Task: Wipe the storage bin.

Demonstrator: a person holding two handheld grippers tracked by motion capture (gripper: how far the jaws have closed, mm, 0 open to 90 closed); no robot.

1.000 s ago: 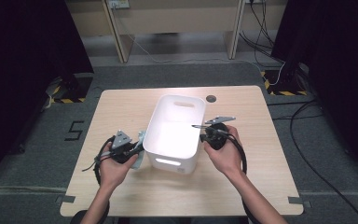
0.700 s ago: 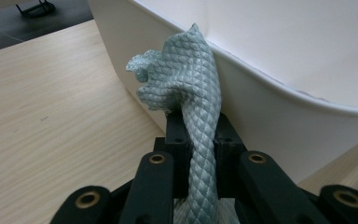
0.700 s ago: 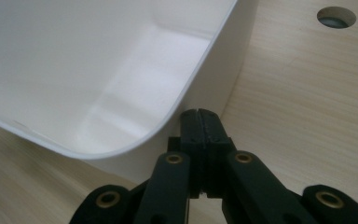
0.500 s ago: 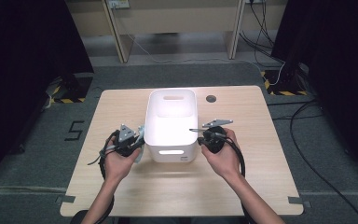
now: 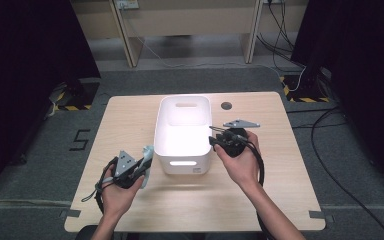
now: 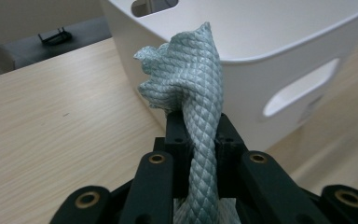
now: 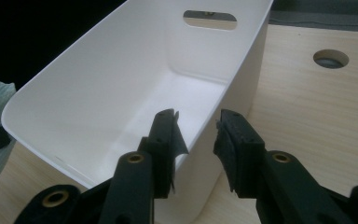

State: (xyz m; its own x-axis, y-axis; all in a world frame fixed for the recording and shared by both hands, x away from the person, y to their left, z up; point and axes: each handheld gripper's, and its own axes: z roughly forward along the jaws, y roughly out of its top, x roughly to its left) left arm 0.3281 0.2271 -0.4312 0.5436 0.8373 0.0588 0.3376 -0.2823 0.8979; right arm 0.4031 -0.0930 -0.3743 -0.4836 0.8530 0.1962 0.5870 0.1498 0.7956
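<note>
— What can go wrong from here, you think?

— The left gripper (image 5: pixel 142 162) is clenched on the pale green cloth (image 6: pixel 193 79), but only on a bunched fold. I think the loose end can catch on the rim of the white bin (image 5: pixel 182 150), or the fold can slip out when the hand goes over the wall.

— And the right gripper (image 7: pixel 196 140)?

— Its jaws have just been opening and now stand apart, one on each side of the bin wall, not pressing it. So nothing steadies the bin; a push from the cloth side can slide it on the table (image 5: pixel 130 120).

— Where is the cloth exactly?

— Between the left jaws, sticking up past their tips, just beside the bin, still outside it.
</note>
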